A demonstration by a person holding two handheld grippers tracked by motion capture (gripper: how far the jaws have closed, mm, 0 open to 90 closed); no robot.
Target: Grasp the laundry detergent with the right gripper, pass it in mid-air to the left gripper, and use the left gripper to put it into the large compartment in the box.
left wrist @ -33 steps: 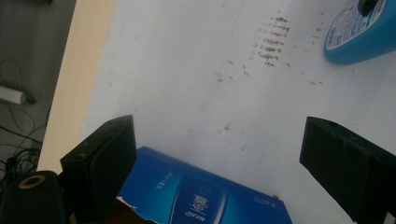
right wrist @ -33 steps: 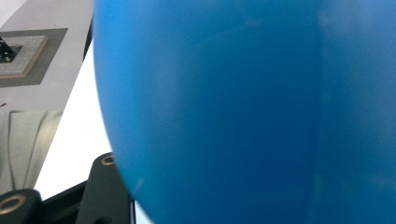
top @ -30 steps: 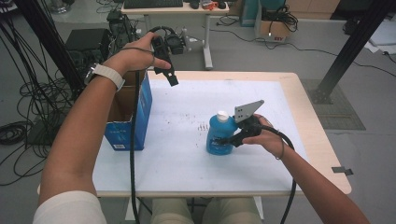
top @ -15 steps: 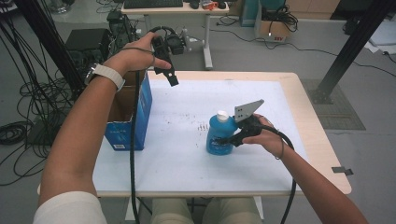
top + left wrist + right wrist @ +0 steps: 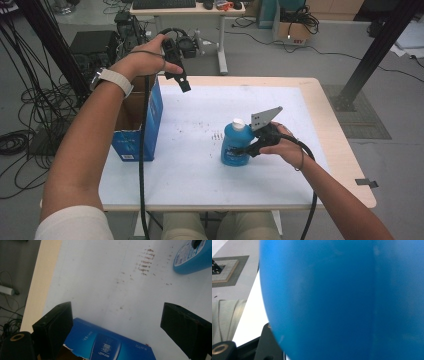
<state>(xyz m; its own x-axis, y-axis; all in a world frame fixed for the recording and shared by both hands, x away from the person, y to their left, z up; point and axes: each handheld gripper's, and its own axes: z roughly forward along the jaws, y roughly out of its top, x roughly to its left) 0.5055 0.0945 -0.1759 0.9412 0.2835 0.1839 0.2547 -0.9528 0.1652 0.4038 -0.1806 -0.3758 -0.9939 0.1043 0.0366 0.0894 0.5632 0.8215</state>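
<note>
Bottle (image 5: 235,146) stands upright, blue with a white cap, a little right of the middle of the high view. Right gripper (image 5: 250,148) has its jaws closed on the bottle's side. Brown specks (image 5: 216,135) dot the white table (image 5: 200,170) just left of it. Blue box (image 5: 146,125) sits open at the left edge. Left gripper (image 5: 183,84) hangs above the box near the top, jaws wide apart and holding nothing.

A lab or workshop: a white-topped table (image 5: 200,170) on grey carpet, loose cables (image 5: 20,145), black rig posts (image 5: 380,50), and a keyboard desk (image 5: 185,9) behind.
</note>
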